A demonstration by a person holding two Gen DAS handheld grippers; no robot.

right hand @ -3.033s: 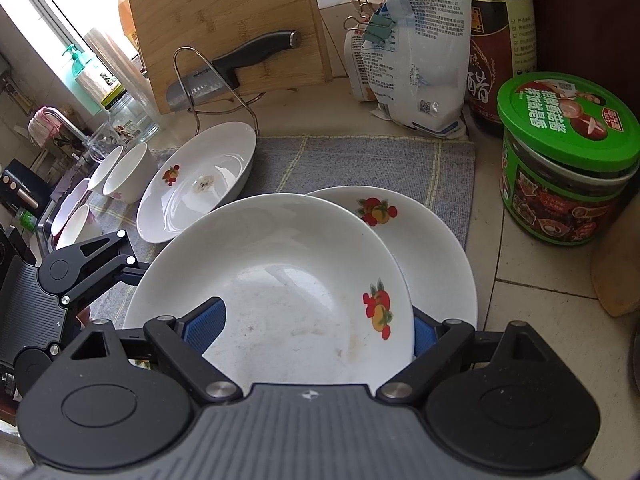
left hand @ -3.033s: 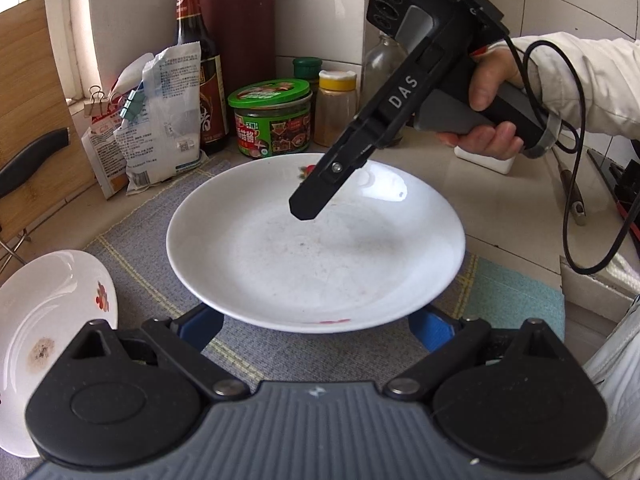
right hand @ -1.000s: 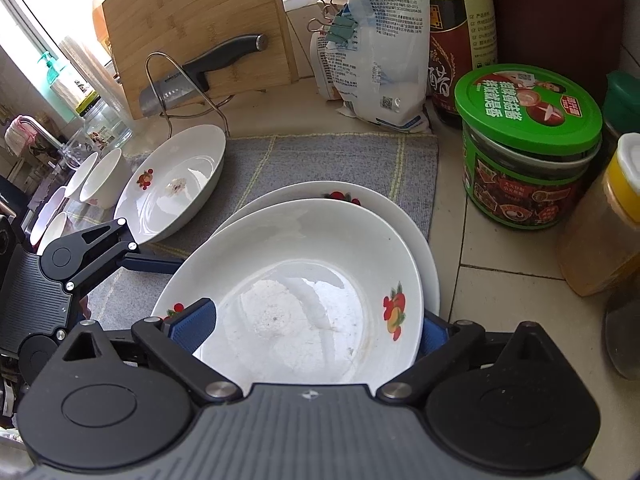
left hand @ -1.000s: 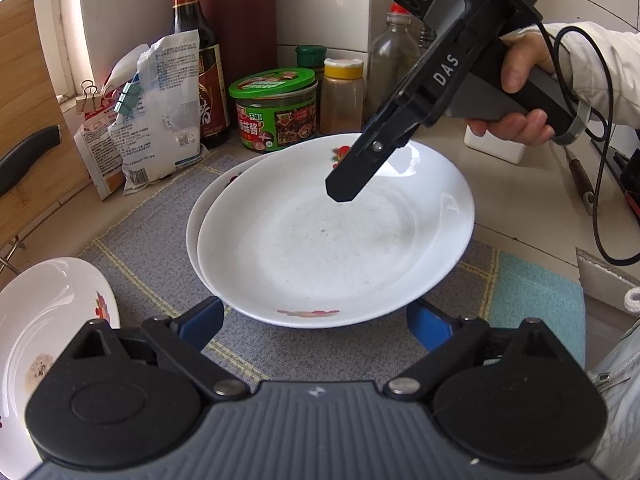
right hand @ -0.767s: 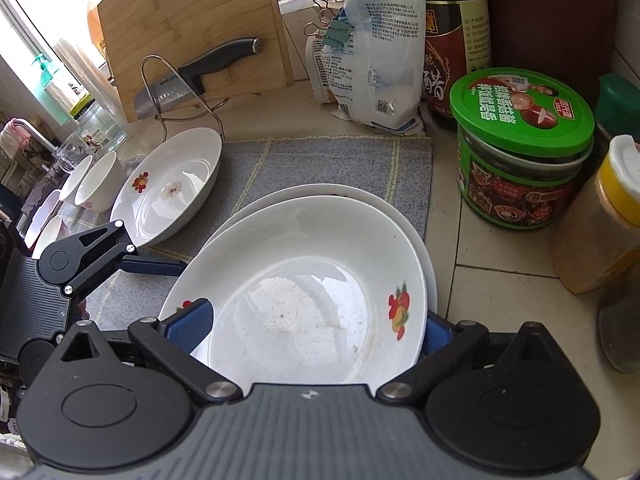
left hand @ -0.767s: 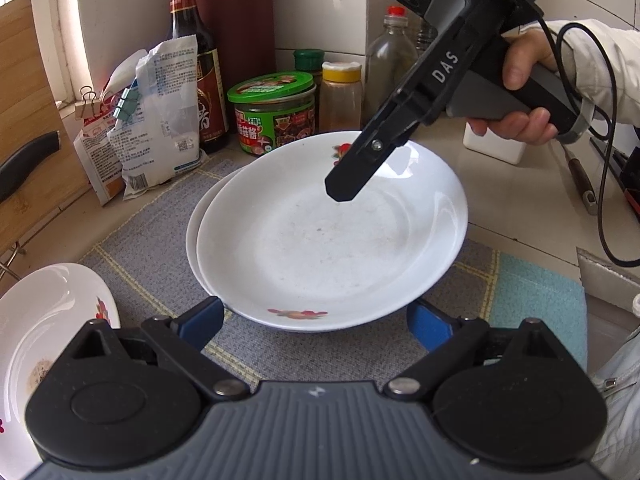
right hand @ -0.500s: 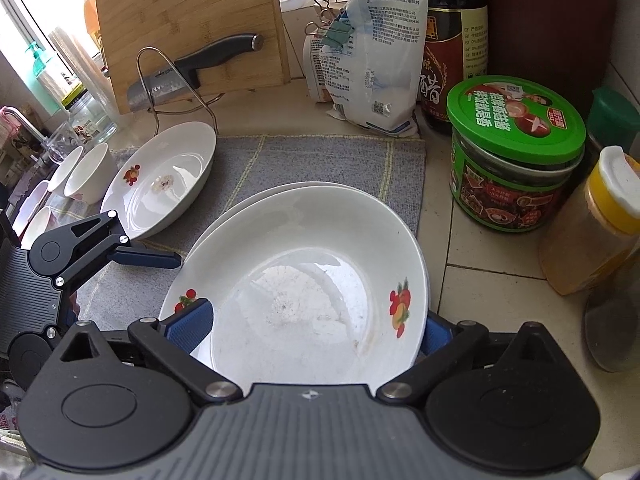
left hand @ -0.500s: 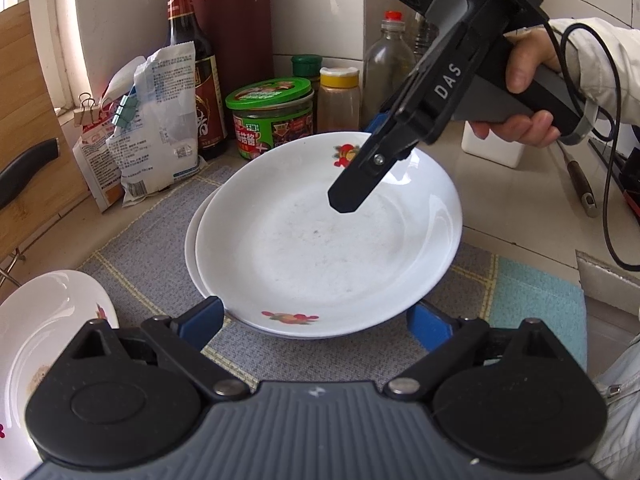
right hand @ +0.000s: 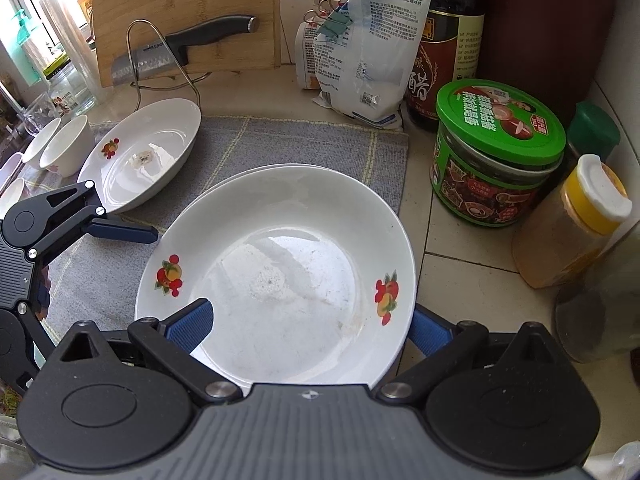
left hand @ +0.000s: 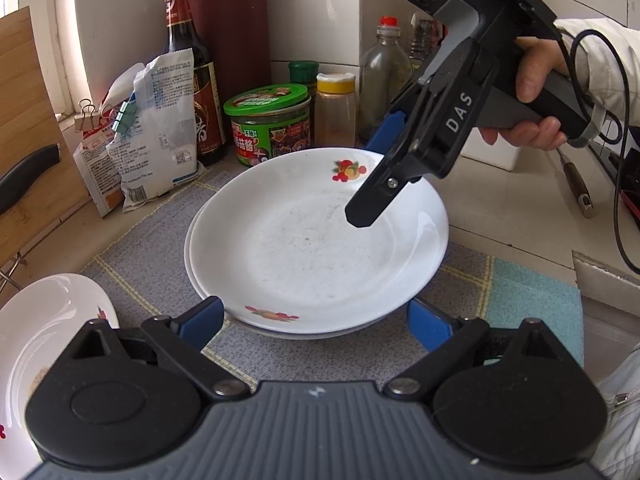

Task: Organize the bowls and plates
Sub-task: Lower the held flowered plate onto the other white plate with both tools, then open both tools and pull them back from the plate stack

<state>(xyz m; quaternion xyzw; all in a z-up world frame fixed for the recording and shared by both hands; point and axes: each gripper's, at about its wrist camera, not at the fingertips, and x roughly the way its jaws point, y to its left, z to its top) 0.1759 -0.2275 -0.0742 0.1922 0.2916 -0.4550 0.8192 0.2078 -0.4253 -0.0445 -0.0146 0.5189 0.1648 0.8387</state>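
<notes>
Seen from the left wrist, the bare grey mat (left hand: 152, 248) at 9 o'clock of the stacked plates (left hand: 316, 240) offers free passage. At 12 o'clock the green-lidded jar (left hand: 270, 128), yellow-capped spice jar (left hand: 336, 110) and dark sauce bottle (left hand: 192, 80) crowd just beside the rim. The right gripper (left hand: 380, 168) hangs over the stack at 1 o'clock. A third plate (left hand: 48, 328) blocks 8 o'clock; the left gripper (left hand: 316, 320) straddles 6 o'clock.

Black right tongs (left hand: 374, 184) with blue pads, white "DAS" lettering, a grey handle, black cable and pale sleeve (left hand: 600, 56).
</notes>
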